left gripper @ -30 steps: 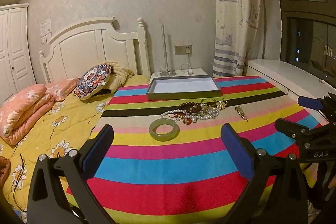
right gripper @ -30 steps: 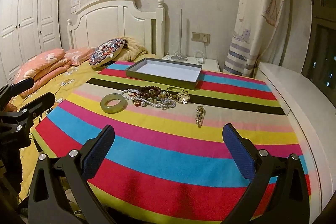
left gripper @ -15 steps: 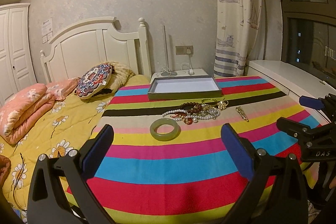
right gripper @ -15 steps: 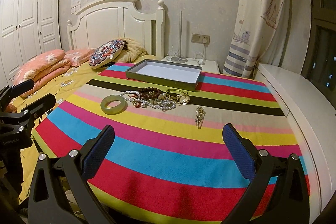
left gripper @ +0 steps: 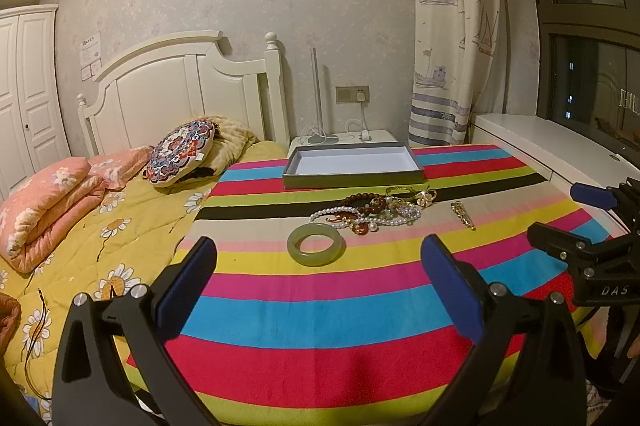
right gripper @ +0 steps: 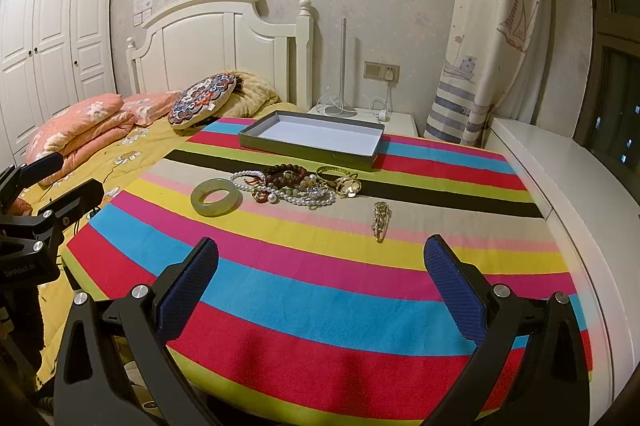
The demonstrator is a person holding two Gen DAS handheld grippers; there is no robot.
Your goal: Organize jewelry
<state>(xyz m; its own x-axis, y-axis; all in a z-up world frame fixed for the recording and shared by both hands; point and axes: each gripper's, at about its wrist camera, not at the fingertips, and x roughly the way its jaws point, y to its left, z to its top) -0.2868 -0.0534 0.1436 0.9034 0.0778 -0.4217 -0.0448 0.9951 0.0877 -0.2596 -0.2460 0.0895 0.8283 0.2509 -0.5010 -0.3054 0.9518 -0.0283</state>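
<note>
Left gripper [left gripper: 318, 266] held wide apart with nothing between the blue pads, hovering over the near edge of the striped multicoloured cloth [left gripper: 320, 310]. Right gripper [right gripper: 320, 266] equally spread and empty, also above the near edge, more to the right side. No piece grasped yet, so judged to be the very start: approach before the first pick.

Further out, near the middle of the cloth, lay the pale green jade bangle [left gripper: 315, 244], flat and apart from the rest. Just behind it, toward the far edge, was a tangled heap of pearl strands, dark red beads and gold rings [left gripper: 374, 210], pieces touching and overlapping. To the right of the heap, alone, lay a slim gold hair clip [left gripper: 463, 214]. At the far edge stood the shallow grey rectangular tray with white bottom [left gripper: 352, 180], with nothing inside.

Next move probably called for lowering the left gripper around the bangle's rim, since thick, rigid and isolated; the heap likely needed careful separation, strands possibly dragging neighbours.
</note>
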